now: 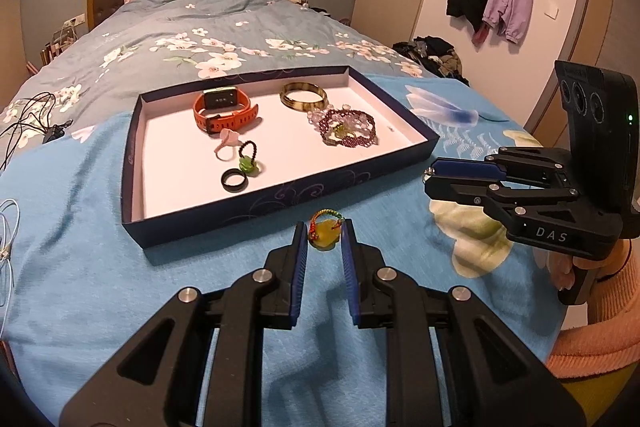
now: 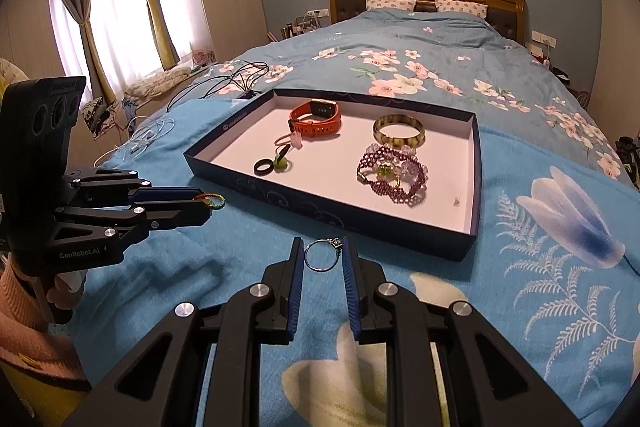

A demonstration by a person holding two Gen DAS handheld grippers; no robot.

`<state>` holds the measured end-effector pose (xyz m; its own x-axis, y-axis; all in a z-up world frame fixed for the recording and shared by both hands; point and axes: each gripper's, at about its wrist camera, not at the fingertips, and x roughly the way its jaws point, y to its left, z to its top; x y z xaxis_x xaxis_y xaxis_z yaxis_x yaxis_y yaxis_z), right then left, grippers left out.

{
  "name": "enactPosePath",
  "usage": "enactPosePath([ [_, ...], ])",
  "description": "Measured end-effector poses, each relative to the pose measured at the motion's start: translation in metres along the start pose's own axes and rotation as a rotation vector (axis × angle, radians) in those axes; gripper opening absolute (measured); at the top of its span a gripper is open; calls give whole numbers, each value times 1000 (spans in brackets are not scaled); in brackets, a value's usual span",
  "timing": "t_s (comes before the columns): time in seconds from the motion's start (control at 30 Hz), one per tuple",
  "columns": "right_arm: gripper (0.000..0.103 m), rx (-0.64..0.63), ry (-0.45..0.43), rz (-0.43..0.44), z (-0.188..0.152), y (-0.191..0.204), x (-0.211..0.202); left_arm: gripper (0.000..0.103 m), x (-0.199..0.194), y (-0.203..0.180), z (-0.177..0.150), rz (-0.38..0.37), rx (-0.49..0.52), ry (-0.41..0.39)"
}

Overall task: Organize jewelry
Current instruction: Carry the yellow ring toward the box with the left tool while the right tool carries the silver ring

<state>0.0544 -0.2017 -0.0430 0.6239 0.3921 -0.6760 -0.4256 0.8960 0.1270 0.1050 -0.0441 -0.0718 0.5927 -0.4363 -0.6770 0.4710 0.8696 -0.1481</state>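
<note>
My left gripper [image 1: 325,237] is nearly closed, its blue pads pinching a yellow pendant [image 1: 326,235] with a red-and-green woven loop at the fingertips. My right gripper [image 2: 323,254] is likewise nearly closed, clamped on a thin silver ring [image 2: 322,255] carrying a small stone; the band stands upright between the pads. Both pieces appear lifted clear of the blue blanket [image 1: 80,267], though contact underneath cannot be confirmed from these views.

Directly ahead of both grippers sits the dark blue tray [image 1: 256,205], its near wall just beyond the fingertips. Contents noted: an orange watch [image 1: 224,109] at the far left, a striped bangle [image 1: 303,96] at the far right, a purple beaded bracelet [image 1: 348,129] in front of the bangle, and a cluster of a pink ring [image 1: 225,146], a green charm [image 1: 247,163] and a black ring [image 1: 233,180] toward the near left.

Assessment: the step in hand is carrying two pieces to the tray. The next move calls for clearing the near wall, then releasing each over bare floor. The ring belongs by the other rings; it may roll on release.
</note>
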Motion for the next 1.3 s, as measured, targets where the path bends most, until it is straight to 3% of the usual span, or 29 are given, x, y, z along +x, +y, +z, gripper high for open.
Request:
enactPosePath([
  [1.3,18,15,-75,-28,32,-15,4,17,-11,20,29,54,-43,-88],
])
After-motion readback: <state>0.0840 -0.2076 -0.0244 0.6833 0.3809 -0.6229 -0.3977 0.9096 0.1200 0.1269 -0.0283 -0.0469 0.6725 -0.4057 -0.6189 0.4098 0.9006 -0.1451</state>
